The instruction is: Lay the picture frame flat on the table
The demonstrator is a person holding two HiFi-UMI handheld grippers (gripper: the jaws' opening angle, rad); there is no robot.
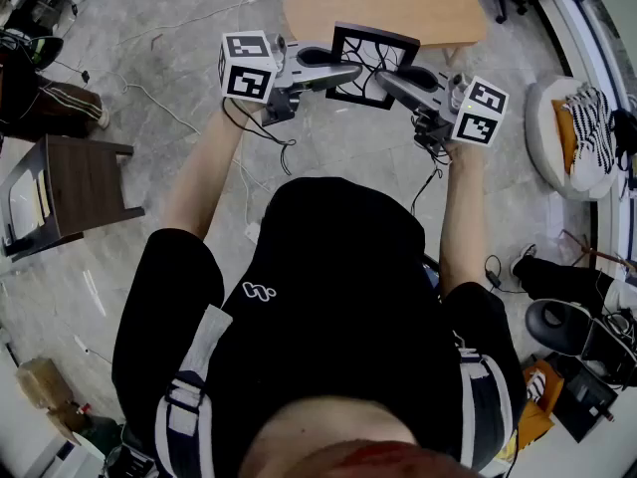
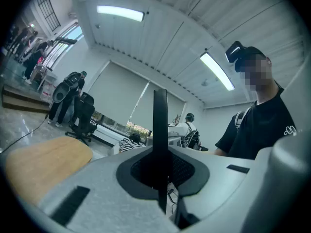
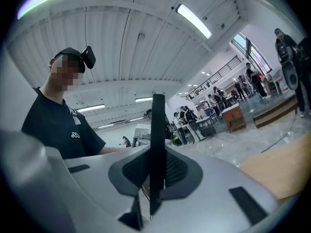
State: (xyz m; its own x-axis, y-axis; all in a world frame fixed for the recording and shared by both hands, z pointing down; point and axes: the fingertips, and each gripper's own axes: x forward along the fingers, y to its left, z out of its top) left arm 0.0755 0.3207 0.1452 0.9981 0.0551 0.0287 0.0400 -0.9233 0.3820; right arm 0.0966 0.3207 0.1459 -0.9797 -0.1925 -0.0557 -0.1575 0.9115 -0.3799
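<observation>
Frame hangs in the air ahead of the person's chest, short of the table and clear of its top. Both grippers clamp it. The left gripper bites one side edge and the right gripper bites the other. Each gripper view shows jaws nearly together, pads pressed on a thin dark edge-on strip. Marker cubes sit behind the jaws, and bare forearms run back to a black shirt that fills the lower head view.

Nothing lies between the frame and the table. A grey floor with loose cables spreads below. A dark chair stands well off to the left. A white pouf with a striped cloth on it is well off to the right.

The frame stands nearly upright. Its face, black branching lines on white, is turned back toward the person. It looks close to square, so I cannot tell a long axis.

Both grippers cover the frame's lower side edges. Its top edge overlaps the table's near rim in the head view. The table's far edge is cut off at the top.
</observation>
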